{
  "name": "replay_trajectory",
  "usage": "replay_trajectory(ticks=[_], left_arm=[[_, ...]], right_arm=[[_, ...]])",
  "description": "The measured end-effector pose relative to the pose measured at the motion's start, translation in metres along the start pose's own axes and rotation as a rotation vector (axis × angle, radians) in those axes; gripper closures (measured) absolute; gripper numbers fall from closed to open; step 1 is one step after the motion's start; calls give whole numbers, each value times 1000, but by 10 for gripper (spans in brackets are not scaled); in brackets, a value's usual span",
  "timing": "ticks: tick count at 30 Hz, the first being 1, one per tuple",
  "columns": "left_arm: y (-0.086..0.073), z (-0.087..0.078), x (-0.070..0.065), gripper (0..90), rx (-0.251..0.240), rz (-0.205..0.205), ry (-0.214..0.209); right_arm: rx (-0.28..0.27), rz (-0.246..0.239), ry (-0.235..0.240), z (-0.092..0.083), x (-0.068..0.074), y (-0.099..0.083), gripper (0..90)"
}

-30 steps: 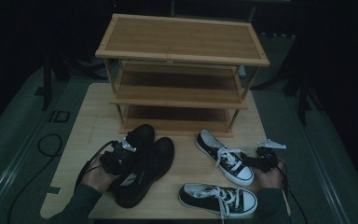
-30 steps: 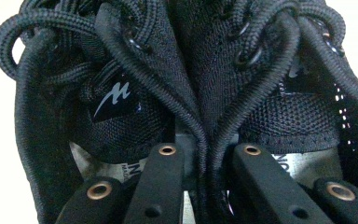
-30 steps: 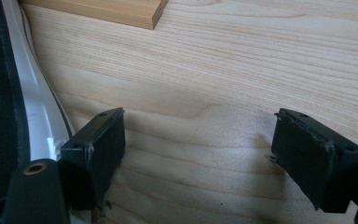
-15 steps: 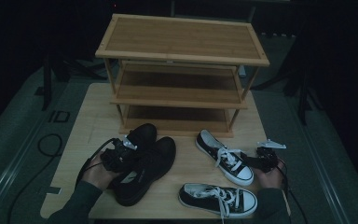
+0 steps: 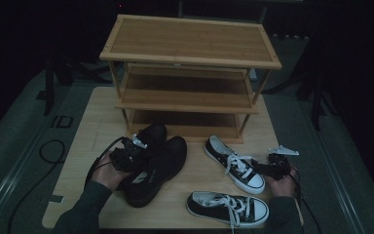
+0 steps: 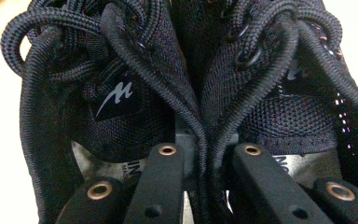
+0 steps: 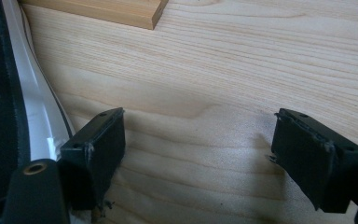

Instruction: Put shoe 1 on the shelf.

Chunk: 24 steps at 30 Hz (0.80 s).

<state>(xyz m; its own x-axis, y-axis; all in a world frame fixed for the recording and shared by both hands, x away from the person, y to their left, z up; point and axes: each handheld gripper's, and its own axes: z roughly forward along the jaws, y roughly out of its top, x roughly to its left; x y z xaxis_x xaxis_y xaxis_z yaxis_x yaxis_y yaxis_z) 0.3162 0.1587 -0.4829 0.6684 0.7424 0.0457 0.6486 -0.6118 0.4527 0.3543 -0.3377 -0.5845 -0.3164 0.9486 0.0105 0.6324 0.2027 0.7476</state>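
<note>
From above, your left gripper (image 5: 132,152) sits on the pair of black shoes (image 5: 153,163) at the bench's (image 5: 92,126) front left, before the wooden rack (image 5: 190,73). Its own camera adds what that view hides: the jaws are pinched on the two inner collars (image 6: 200,116), pressed together between them. Your right gripper (image 7: 198,158) rests spread open over bare bench, holding nothing, just beside a black-and-white sneaker (image 5: 233,163).

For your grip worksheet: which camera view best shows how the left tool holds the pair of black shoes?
The left gripper view: the left tool pinches both inner collars of the black shoes together. The high view shows the pair whole, grip hidden. The right gripper view adds nothing.
</note>
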Motion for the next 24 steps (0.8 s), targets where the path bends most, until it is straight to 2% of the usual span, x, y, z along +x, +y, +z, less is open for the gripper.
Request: replay_trajectory(ticks=[11, 24], left_arm=[[15, 8, 5, 865, -8, -17, 8], [35, 15, 7, 864, -17, -19, 21]], right_arm=[[0, 0, -1, 0, 0, 0, 171], [0, 0, -1, 0, 0, 0, 171]])
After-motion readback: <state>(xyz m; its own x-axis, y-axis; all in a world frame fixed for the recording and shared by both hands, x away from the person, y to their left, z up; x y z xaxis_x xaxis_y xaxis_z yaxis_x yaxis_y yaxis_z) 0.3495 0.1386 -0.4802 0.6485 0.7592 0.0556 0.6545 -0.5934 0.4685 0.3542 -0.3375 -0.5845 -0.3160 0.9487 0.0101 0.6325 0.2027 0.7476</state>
